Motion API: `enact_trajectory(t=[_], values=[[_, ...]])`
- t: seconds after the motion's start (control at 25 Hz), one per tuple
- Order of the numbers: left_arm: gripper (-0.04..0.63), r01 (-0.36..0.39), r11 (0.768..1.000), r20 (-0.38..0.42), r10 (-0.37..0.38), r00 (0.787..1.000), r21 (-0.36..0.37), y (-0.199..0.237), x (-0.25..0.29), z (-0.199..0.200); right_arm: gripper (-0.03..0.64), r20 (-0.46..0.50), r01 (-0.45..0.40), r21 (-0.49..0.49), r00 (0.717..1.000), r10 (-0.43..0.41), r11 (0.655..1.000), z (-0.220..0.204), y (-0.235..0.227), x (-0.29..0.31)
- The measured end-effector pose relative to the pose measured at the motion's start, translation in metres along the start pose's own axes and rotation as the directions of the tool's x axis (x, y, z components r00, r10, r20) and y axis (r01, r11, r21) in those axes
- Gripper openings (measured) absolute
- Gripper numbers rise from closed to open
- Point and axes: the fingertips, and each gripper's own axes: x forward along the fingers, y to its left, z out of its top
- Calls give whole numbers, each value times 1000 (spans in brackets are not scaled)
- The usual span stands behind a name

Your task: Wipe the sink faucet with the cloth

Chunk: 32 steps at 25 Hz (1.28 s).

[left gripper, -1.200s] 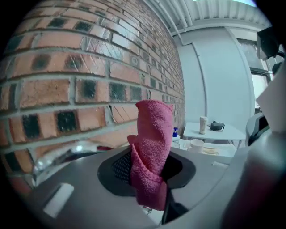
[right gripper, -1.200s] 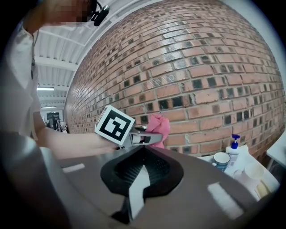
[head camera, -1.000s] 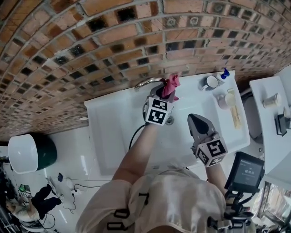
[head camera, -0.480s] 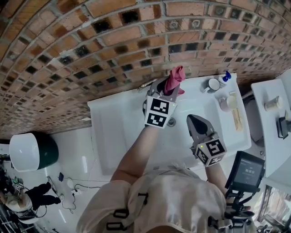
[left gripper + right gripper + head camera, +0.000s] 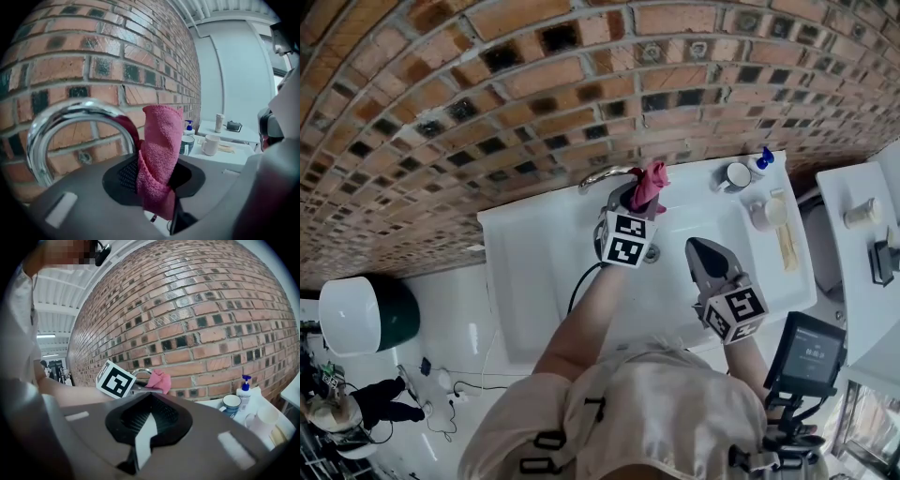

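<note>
**A:** What's the left one doing?

**B:** I'm watching the left gripper (image 5: pixel 636 199) clamping the pink cloth (image 5: pixel 653 180). The cloth is sticking up out of the jaws. It's sitting at the right end of the chrome faucet (image 5: pixel 602 174), on the far rim of the white sink (image 5: pixel 525 272), under the brick wall (image 5: pixel 487 84).

**A:** Contact?

**B:** In the left gripper view the cloth (image 5: pixel 159 150) is lying right against the faucet's arch (image 5: pixel 70 112), and pink is reflecting in the chrome. I'm reading that as touching.

**A:** Right side?

**B:** The right gripper (image 5: pixel 701 249) is hovering over the basin, nearer and to the right, well apart from the faucet. Its own view is showing the jaws closed on nothing, with only a thin sliver of sink between them.

**A:** Anything else on the deck?

**B:** A mug (image 5: pixel 736 172) and a soap pump bottle (image 5: pixel 762 156) are standing at the far right corner, with a second cup (image 5: pixel 762 210) just nearer.
</note>
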Motion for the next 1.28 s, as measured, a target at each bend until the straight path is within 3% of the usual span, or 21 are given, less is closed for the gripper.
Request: enact_trajectory(t=[0.2,0.4,0.6,0.88,1.04,1.28], values=[[121,7,999,0,-7,1000,-41,-3,-14,-2,-11,26,-3,-13,1000,4,1000,7,4,-1],[123,30,998,129,-21,991,-62,-12,-72,34,-11,41,-27,-27,999,28,999,12,29,-5],[123,-28,997,233,44,972,-72,13,-157,43,-11,35,-113,-53,993,115,992,13,76,12],[123,-207,973,187,223,957,-101,80,-258,-15,-11,-5,-237,-70,972,237,969,2,158,47],[123,-249,947,162,284,945,-204,113,-307,-59,-11,-25,-319,-108,948,318,942,0,215,65],[123,-302,919,114,338,934,-251,146,-346,-115,-11,-26,-346,-136,938,346,928,1,265,80]])
